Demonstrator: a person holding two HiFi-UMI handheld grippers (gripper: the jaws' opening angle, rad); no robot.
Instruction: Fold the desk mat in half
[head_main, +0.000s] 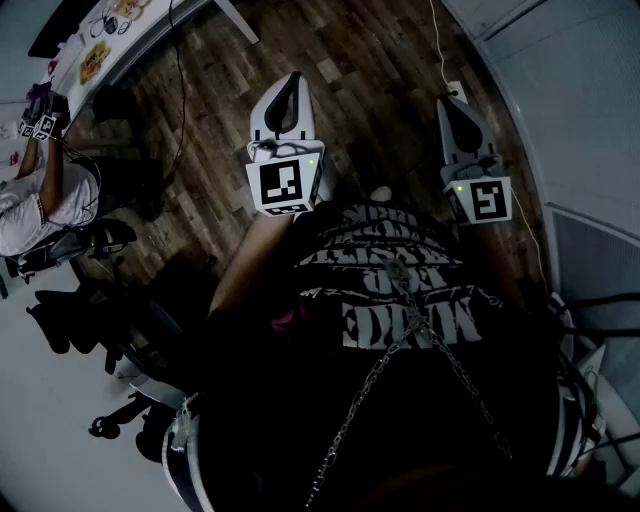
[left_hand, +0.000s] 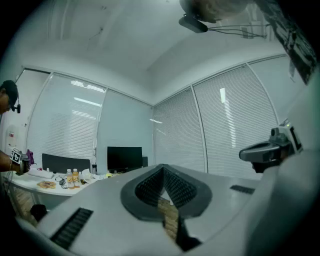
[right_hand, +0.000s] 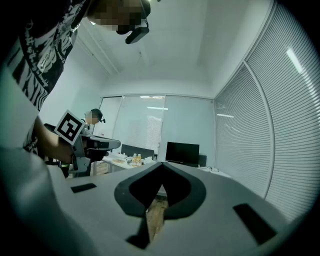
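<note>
No desk mat shows in any view. In the head view my left gripper (head_main: 288, 88) and right gripper (head_main: 456, 106) are held side by side in front of my chest, over a wood floor (head_main: 365, 70). Both point level and away from me. The left gripper (left_hand: 162, 168) has its jaws shut with nothing between them. My right gripper (right_hand: 162, 165) is likewise shut and empty. Each gripper view catches the other gripper from the side: the right gripper (left_hand: 270, 150) and the left gripper (right_hand: 95, 144).
A white table (head_main: 150, 35) with small items stands at the far left, and another person (head_main: 40, 195) sits beside it on a chair. A cable (head_main: 440, 50) runs across the floor. A monitor (left_hand: 124, 157) and blinds (left_hand: 235, 125) lie ahead.
</note>
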